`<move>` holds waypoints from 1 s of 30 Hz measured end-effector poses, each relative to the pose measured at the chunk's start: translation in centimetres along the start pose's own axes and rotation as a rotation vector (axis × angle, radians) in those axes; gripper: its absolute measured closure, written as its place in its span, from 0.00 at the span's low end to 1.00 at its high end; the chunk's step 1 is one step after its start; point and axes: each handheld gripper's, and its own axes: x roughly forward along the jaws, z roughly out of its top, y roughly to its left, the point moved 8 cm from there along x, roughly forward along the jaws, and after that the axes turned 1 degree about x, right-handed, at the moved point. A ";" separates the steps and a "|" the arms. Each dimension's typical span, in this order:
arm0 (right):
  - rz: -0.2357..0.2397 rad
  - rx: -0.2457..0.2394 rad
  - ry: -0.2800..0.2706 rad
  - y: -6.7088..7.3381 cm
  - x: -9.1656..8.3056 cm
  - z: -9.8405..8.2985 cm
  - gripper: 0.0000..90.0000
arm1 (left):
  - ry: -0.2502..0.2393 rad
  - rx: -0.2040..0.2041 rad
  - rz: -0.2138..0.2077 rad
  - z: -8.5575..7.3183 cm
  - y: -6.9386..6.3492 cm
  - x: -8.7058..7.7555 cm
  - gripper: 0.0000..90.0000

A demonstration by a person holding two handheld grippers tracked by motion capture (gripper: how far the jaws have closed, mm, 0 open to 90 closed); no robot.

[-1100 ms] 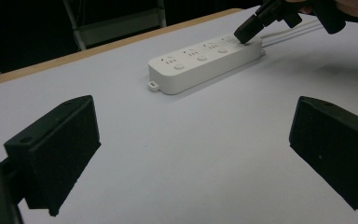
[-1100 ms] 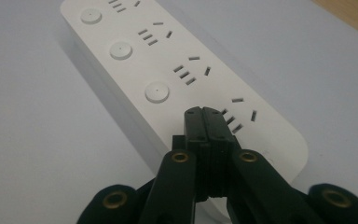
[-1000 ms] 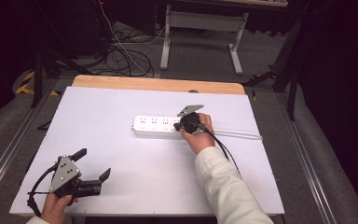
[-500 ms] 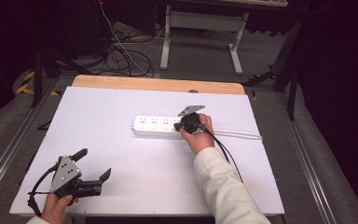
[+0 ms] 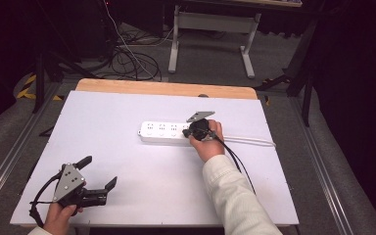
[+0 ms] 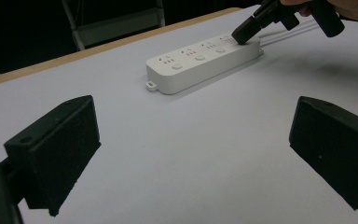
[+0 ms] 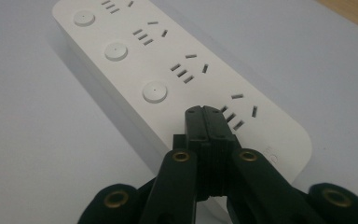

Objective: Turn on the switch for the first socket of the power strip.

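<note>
Nearest, the left gripper (image 5: pixel 95 183) rests at the front-left corner of the white table (image 5: pixel 127 122), its jaws spread wide with nothing between them, well apart from everything else. Further in, past the middle of the table, the right gripper (image 5: pixel 192 132) has its jaws pressed flat together, empty, with the joined tips down on the top face of the white power strip (image 5: pixel 164 132) at its cable end — right where that last socket group's round button would sit, judging by the three buttons (image 7: pixel 154 91) visible in a row in the right gripper view. The strip lies flat and lengthwise across the table, its white cable (image 5: pixel 249 141) trailing off to the right. It looks like a rigid plastic shell, light enough to skid on the smooth tabletop if shoved sideways, so a push on a button should go straight down. To lift or steady it, the long side walls seem the best hold — the body looks narrow enough for open jaws to straddle, though the glossy plastic may prove slippery. Beyond lies the table's wooden far edge (image 5: pixel 166 88).
</note>
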 end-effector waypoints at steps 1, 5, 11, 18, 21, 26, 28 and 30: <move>-0.004 0.001 0.002 0.0 0.0 0.0 1.00 | 0.000 0.004 0.001 0.0 0.0 0.0 0.03; -0.003 0.014 0.005 0.0 0.0 0.0 1.00 | -0.001 -0.001 0.001 0.0 0.0 0.0 0.03; -0.003 0.022 0.008 0.0 0.0 0.0 1.00 | 0.002 -0.002 -0.002 0.0 0.0 0.1 0.03; -0.007 0.019 0.004 0.2 0.2 0.1 1.00 | 0.001 -0.004 -0.001 0.0 -0.1 0.1 0.03; -0.006 0.030 0.004 0.2 0.2 0.1 1.00 | 0.002 0.001 0.000 0.0 0.0 0.1 0.03; -0.001 0.043 0.001 0.1 0.3 0.1 1.00 | 0.000 -0.002 0.002 0.0 0.1 0.0 0.03; 0.001 0.049 -0.002 0.1 0.3 0.1 1.00 | -0.001 0.003 0.003 0.0 0.1 0.0 0.03; 0.009 0.057 -0.006 0.1 0.3 0.1 1.00 | -0.002 -0.001 0.001 0.0 0.0 0.0 0.03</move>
